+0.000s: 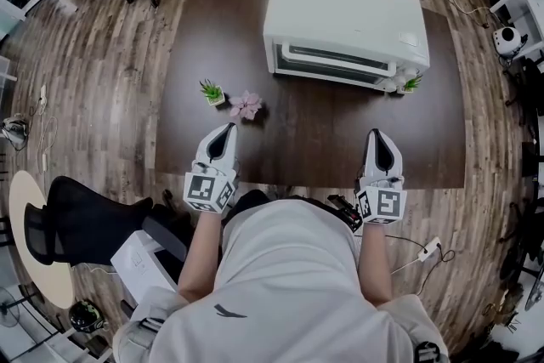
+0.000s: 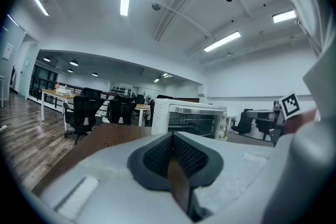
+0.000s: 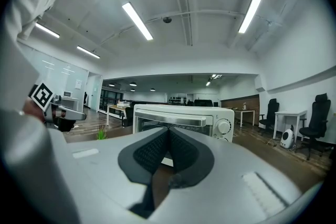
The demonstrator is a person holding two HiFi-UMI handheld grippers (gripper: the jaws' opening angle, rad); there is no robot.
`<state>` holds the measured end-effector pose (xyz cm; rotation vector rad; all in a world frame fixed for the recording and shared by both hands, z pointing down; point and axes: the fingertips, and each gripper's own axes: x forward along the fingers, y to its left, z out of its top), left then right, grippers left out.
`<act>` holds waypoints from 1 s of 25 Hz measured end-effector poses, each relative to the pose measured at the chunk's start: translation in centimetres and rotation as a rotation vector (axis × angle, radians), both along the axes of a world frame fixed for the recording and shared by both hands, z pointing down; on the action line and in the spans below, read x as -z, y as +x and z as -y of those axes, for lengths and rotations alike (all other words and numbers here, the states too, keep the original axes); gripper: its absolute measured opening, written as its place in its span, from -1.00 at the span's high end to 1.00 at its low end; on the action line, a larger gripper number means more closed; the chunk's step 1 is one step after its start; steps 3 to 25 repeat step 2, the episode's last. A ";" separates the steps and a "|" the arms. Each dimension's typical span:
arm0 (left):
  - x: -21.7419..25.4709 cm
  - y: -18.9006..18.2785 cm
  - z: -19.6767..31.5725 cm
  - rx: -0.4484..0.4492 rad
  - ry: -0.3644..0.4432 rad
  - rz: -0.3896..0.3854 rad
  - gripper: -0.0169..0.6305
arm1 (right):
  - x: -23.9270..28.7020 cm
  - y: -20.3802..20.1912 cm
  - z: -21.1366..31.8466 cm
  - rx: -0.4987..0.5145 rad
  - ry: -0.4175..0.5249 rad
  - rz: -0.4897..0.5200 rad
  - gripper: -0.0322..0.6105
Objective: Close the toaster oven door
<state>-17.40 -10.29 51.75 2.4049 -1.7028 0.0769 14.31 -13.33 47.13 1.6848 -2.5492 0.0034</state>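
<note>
Left gripper, right gripper: jaws together, empty, above table near edge. Toaster oven door seemingly closed.

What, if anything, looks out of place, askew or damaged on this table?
Nothing stands out. The toaster oven sits flat on the table with its door shut. The small potted plant and pink flower sit side by side, and nothing is spilled. The left gripper and right gripper are shut and empty.
</note>
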 end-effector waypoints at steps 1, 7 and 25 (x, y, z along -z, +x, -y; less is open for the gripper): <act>-0.1 0.0 0.0 -0.001 -0.003 0.000 0.93 | 0.0 0.0 0.0 0.000 -0.001 0.003 0.89; -0.3 0.0 -0.1 -0.002 -0.005 0.001 0.93 | 0.0 0.0 0.0 0.000 -0.002 0.006 0.89; -0.3 0.0 -0.1 -0.002 -0.005 0.001 0.93 | 0.0 0.0 0.0 0.000 -0.002 0.006 0.89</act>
